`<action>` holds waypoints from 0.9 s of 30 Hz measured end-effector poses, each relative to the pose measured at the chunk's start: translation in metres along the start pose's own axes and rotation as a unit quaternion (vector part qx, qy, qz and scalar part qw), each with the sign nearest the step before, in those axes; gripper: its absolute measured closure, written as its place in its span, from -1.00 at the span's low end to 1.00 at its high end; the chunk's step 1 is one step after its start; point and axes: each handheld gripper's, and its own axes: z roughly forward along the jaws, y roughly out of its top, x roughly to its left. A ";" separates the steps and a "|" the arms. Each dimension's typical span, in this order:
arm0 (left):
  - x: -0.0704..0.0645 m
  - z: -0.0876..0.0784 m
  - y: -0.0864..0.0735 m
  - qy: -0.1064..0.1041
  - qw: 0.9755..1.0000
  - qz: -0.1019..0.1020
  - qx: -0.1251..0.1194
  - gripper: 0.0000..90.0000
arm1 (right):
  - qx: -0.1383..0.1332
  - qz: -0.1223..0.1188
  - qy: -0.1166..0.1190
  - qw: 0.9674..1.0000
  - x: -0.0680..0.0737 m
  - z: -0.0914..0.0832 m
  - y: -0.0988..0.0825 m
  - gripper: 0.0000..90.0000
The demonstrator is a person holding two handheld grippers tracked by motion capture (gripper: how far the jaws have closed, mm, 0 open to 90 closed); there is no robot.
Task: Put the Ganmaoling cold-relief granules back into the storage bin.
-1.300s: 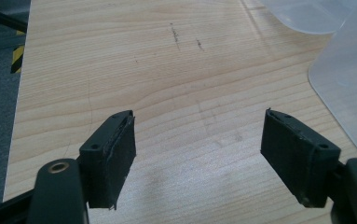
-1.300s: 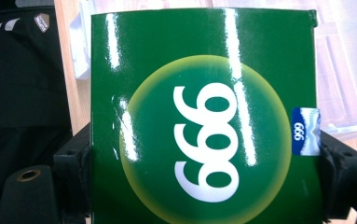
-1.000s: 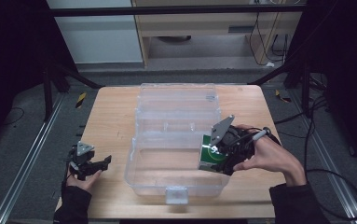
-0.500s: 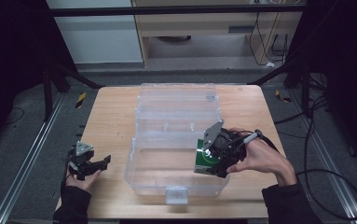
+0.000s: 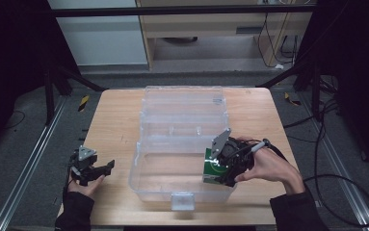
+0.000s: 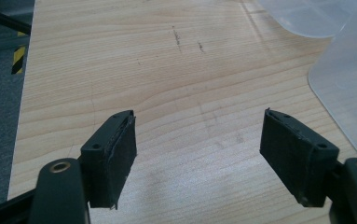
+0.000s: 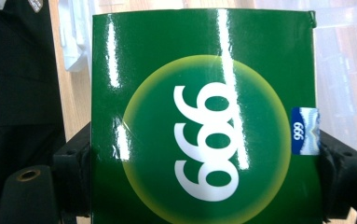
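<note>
A clear plastic storage box (image 5: 146,180) stands open on the wooden table, its lid (image 5: 182,98) folded back toward the far side. My right gripper (image 5: 220,168) is shut on a green box (image 5: 213,172) printed with white numerals. It holds the green box (image 7: 204,126) inside the right end of the clear box's front compartment. Both right jaws press on the green box's sides. My left gripper (image 5: 98,169) rests low at the table's front left, well apart from the clear box. Its fingers (image 6: 113,154) stand wide open over bare wood.
The wooden table (image 5: 114,120) has bare room on the left and along the right side. A corner of the clear box (image 6: 348,84) lies to the right of the left gripper. Metal rails and cables run on the floor around the table.
My right gripper has moved left and down with the green box, deeper into the clear box. The left gripper has stayed in place.
</note>
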 end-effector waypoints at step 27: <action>0.000 -0.001 0.000 0.000 1.000 0.000 -0.002 -0.41 | 0.006 0.013 0.016 1.000 0.003 0.023 -0.005 -0.64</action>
